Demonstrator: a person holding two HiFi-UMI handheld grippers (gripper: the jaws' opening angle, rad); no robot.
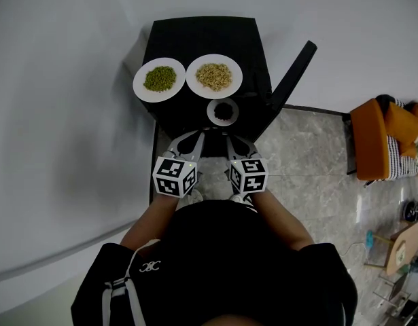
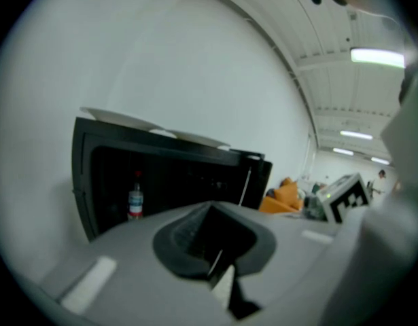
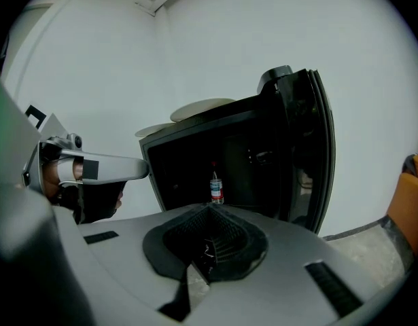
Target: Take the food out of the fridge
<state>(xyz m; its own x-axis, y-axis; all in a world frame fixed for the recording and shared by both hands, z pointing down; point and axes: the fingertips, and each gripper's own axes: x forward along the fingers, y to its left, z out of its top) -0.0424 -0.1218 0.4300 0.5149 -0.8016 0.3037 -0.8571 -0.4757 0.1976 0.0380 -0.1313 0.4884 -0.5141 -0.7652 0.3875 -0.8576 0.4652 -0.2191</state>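
A black mini fridge (image 1: 169, 32) stands against the wall with its door (image 1: 293, 72) swung open to the right. On its top sit a plate of green food (image 1: 160, 79), a plate of tan food (image 1: 214, 76) and a small bowl of dark food (image 1: 223, 111). Inside the dark fridge stands one small bottle (image 3: 215, 187), which the left gripper view shows too as the bottle (image 2: 135, 202). My left gripper (image 1: 196, 138) and right gripper (image 1: 231, 140) hang side by side just in front of the fridge opening. Both are shut and hold nothing.
An orange chair (image 1: 389, 138) with a striped cloth stands on the tiled floor (image 1: 304, 155) at the right. A small table (image 1: 402, 246) with clutter is at the lower right. A white wall (image 1: 59, 80) runs along the left and behind the fridge.
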